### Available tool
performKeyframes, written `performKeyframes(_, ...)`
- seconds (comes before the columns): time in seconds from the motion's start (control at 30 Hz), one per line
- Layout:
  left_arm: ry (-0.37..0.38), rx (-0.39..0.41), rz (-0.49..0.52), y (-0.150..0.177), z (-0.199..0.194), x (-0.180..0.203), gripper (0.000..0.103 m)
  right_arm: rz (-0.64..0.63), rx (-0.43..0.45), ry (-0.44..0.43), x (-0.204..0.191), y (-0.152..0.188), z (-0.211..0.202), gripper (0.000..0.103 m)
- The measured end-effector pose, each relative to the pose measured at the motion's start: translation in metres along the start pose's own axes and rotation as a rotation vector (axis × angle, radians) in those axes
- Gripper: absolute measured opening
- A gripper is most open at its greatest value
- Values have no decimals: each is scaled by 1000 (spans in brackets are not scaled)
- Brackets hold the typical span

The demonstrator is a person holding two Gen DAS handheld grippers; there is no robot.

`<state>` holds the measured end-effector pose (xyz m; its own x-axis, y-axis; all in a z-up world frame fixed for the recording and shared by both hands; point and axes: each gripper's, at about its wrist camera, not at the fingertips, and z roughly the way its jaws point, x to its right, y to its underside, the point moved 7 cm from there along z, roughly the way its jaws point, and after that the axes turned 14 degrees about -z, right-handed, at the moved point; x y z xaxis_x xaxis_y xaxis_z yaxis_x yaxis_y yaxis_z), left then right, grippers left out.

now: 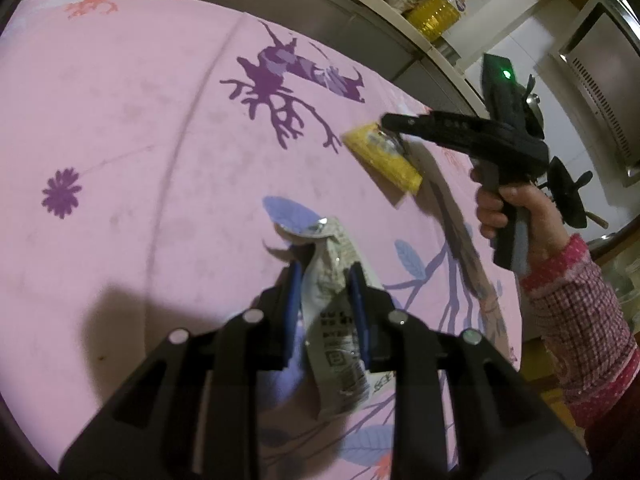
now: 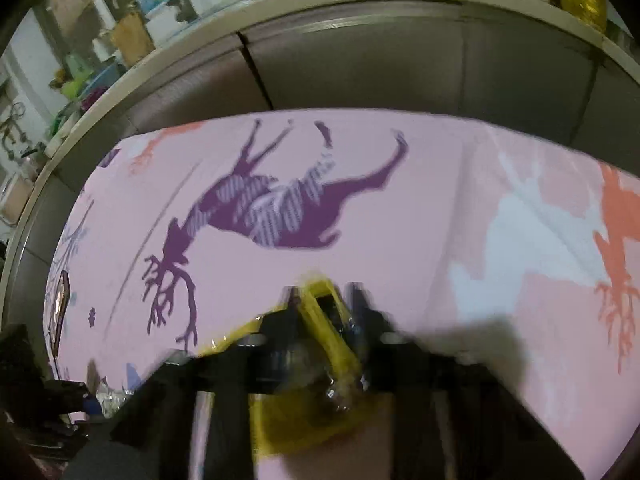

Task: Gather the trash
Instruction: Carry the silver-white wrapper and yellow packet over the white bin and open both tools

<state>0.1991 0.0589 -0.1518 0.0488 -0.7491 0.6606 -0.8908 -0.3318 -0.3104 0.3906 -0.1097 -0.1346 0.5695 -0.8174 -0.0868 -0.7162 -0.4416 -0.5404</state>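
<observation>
A crumpled white wrapper with green print is pinched between the blue pads of my left gripper, which is shut on it just above the pink tablecloth. Further right, a yellow plastic wrapper hangs from the tip of my right gripper, lifted slightly off the cloth with its shadow under it. In the right wrist view the yellow wrapper is bunched between the blurred fingers of the right gripper, which is shut on it. A person's hand in a red patterned sleeve holds that gripper.
The pink cloth with purple deer prints covers the table. Behind it runs a grey cabinet front under a counter crowded with bottles and jars. A small dark-framed object lies near the table's left edge.
</observation>
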Motion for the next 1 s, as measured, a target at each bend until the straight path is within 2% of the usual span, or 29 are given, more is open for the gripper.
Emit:
performKeyframes(0.07, -4, -3, 11, 1, 1, 3, 24, 20, 21, 0, -1, 8, -14, 11)
performKeyframes(0.33, 16, -23, 52, 14, 1, 32, 23, 156, 219, -14, -3, 70, -109, 10)
performKeyframes(0.47, 32, -25, 87, 20, -2, 55, 22, 212, 303, 41, 6, 106, -154, 10)
performKeyframes(0.67, 58, -53, 179, 28, 11, 112, 22, 365, 378, 173, 69, 169, -209, 10)
performKeyframes(0.87, 101, -110, 271, 39, 49, 188, 22, 544, 454, 365, 155, 253, -284, 10)
performKeyframes(1.0, 138, -162, 319, 50, 79, 240, 22, 639, 455, 495, 209, 308, -315, 10)
